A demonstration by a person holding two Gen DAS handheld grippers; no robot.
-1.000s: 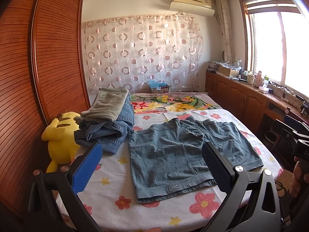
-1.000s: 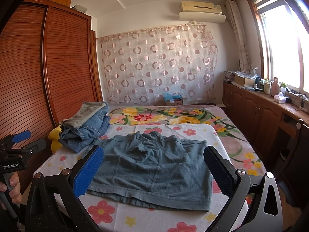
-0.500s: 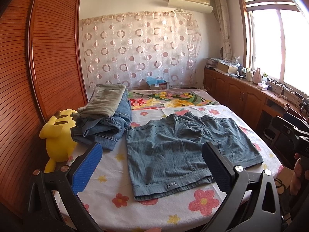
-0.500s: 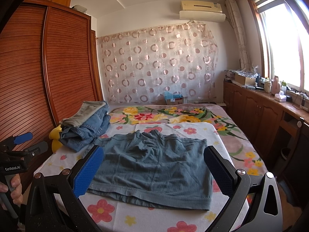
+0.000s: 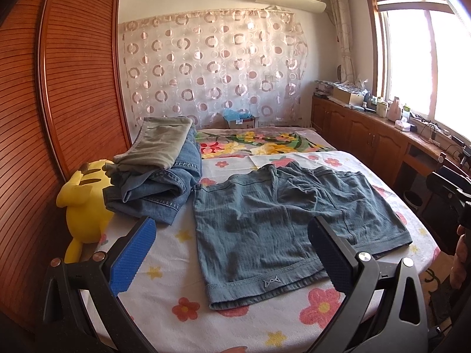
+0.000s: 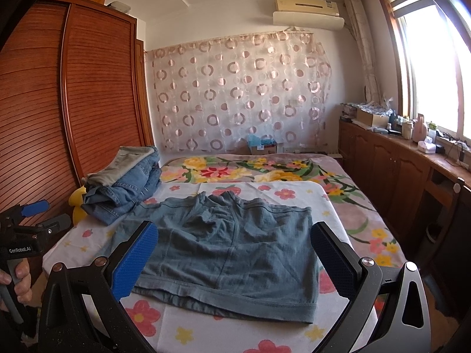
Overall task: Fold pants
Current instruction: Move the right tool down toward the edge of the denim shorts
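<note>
- Both cameras are drifting slightly since a second ago; nothing on the bed is shifting.
- Left gripper (image 5: 232, 250) and right gripper (image 6: 234, 254) are hovering wide open, gripping nothing.
- Teal shorts (image 5: 282, 223) are lying flat on the floral bed sheet (image 5: 164, 282), beside a jeans pile (image 5: 164, 182).

Matt ribbed cloth is seen in the blue-grey shorts (image 5: 282, 223); glossy slatted wood in the wardrobe doors (image 5: 73, 94); soft plush in the yellow toy (image 5: 85, 203).

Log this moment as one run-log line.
stage: pre-grasp | left gripper: open | right gripper: open | shorts: flat on bed, unfolded
</note>
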